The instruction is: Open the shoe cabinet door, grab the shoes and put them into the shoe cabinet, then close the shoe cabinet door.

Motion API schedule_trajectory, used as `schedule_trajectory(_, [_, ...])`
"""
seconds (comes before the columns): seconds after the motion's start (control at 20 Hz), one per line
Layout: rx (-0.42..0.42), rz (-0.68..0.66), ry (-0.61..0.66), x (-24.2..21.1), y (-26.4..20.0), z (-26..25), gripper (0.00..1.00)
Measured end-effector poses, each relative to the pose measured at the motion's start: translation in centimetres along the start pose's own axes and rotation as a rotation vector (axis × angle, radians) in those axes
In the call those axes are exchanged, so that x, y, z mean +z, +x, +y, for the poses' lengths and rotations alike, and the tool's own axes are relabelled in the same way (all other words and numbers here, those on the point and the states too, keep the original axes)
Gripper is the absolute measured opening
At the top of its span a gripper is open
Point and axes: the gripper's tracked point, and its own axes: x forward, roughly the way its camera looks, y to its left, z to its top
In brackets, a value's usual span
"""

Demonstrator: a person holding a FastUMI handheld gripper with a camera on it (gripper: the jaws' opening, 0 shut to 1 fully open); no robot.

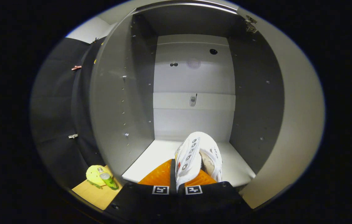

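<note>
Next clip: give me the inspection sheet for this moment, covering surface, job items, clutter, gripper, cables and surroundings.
Surface: pale cabinet floor, bare beside the shoe.
Job's things: white shoe tilted on its side, held over the cabinet floor; shoe cabinet open, door swung out beside the fingers.
Clutter: yellow-green items on a wooden surface outside the cabinet.
Gripper: gripper shut on the white shoe, both fingers pressing it.
Cables: nothing seen.
Surroundings: black cloth wall with small clips; small pale object on the cabinet's back panel, too small to identify.
</note>
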Motion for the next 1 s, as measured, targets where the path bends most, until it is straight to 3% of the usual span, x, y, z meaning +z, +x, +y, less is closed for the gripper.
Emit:
schedule_trajectory(0.2, [0.005,-0.016,0.001,1.2,7.0,-1.9,0.04])
schedule_trajectory(0.4, [0.006,0.0,0.025,0.4,10.9,-3.2,0.04])
schedule_trajectory(0.95, [-0.012,0.065,0.041,-2.0,13.4,-3.1,0.06])
schedule_trajectory(1.0, [-0.01,0.075,0.044,-2.4,13.6,-3.0,0.12])
